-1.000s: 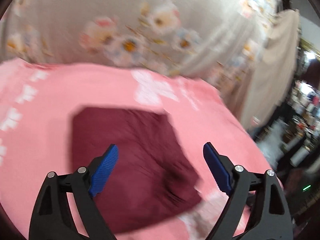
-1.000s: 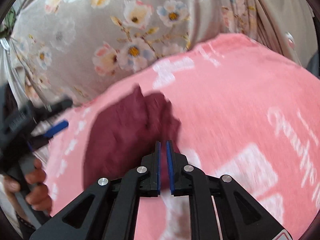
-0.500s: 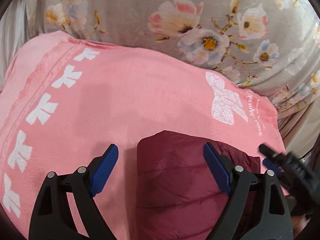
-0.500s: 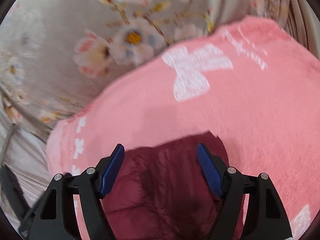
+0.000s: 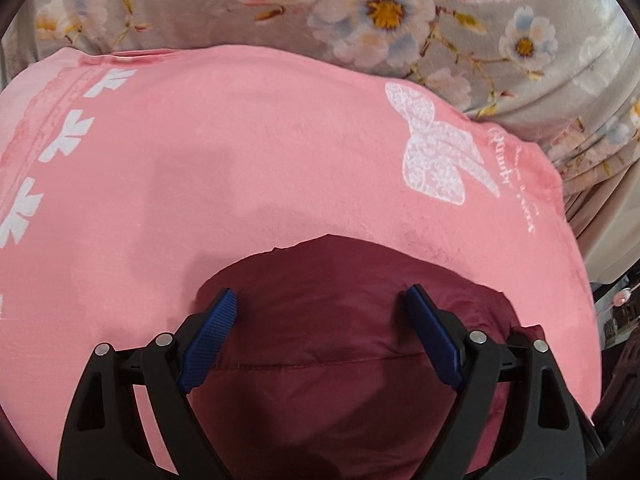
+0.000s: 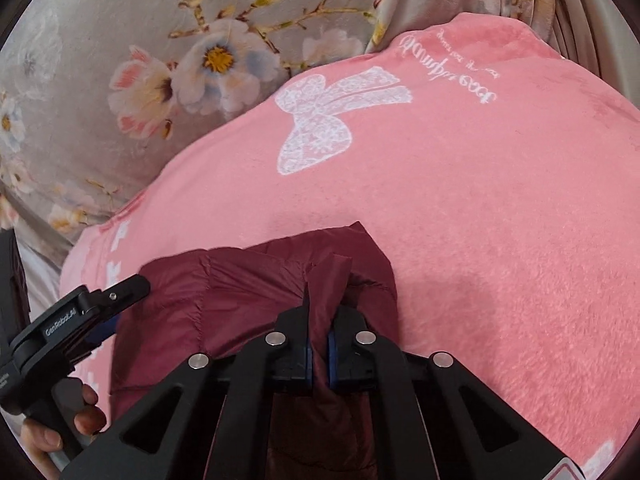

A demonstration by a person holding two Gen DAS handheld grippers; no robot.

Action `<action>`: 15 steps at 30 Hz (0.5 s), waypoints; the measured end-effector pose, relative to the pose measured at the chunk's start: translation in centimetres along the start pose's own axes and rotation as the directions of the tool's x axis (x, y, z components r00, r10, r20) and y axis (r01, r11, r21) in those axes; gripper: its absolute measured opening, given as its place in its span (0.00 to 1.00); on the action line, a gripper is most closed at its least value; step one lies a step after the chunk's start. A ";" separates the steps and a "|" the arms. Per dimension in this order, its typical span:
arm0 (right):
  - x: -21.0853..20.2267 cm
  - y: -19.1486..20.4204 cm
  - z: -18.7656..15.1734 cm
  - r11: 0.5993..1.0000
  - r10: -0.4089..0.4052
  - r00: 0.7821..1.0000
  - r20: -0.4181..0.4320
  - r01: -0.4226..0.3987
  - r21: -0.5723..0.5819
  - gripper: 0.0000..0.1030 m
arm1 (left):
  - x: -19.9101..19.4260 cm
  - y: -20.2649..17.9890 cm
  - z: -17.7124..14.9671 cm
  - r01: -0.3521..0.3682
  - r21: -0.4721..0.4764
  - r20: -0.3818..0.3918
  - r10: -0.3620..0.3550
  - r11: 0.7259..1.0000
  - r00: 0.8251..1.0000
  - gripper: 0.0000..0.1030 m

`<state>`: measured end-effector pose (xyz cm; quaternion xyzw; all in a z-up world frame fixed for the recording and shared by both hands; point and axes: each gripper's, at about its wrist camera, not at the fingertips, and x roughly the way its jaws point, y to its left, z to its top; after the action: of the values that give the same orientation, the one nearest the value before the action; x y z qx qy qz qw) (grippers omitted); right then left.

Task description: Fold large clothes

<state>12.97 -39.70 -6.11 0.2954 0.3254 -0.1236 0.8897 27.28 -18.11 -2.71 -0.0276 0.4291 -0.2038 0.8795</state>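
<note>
Now a pinch on the maroon quilted jacket (image 6: 256, 312), lying on the pink fleece blanket (image 6: 480, 220).

Right gripper (image 6: 318, 354) is clamped tight on a raised fold at the jacket's 1 o'clock corner. Left gripper (image 5: 320, 340) stands wide apart, nothing held, both pads over the jacket's far edge at 12 o'clock. Bare blanket spreads from 9 through 3 o'clock; floral sheet (image 5: 360, 12) borders it at 12. A hand (image 6: 60, 424) grips the left handle at 8 o'clock.

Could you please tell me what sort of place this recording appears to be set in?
Most likely a bedroom at home, on a bed. A plush pink blanket with white bow prints lies spread over a grey floral bedsheet, and a maroon quilted garment lies on top. Cluttered household goods show at the left view's right edge.
</note>
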 end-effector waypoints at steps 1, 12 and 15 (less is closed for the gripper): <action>0.5 -0.3 -0.1 1.000 -0.010 1.000 -0.003 0.010 -0.009 0.03 | 0.6 -0.2 -0.2 -0.009 0.004 -0.004 0.009 1.000 1.000 0.82; 3.4 -1.3 -1.2 0.999 0.004 1.000 -0.014 -0.005 -0.035 0.03 | 3.7 -1.4 -1.8 -0.112 0.070 0.049 0.109 0.991 0.993 0.92; 3.4 -1.3 -1.5 1.000 0.006 1.000 0.000 -0.006 -0.031 0.03 | 4.0 -1.7 -2.1 -0.132 0.085 0.065 0.127 0.988 0.990 0.93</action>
<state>14.29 -39.94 -9.83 0.2828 0.3262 -0.1159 0.8945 27.31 -20.92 -6.58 0.0333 0.3943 -0.1643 0.9036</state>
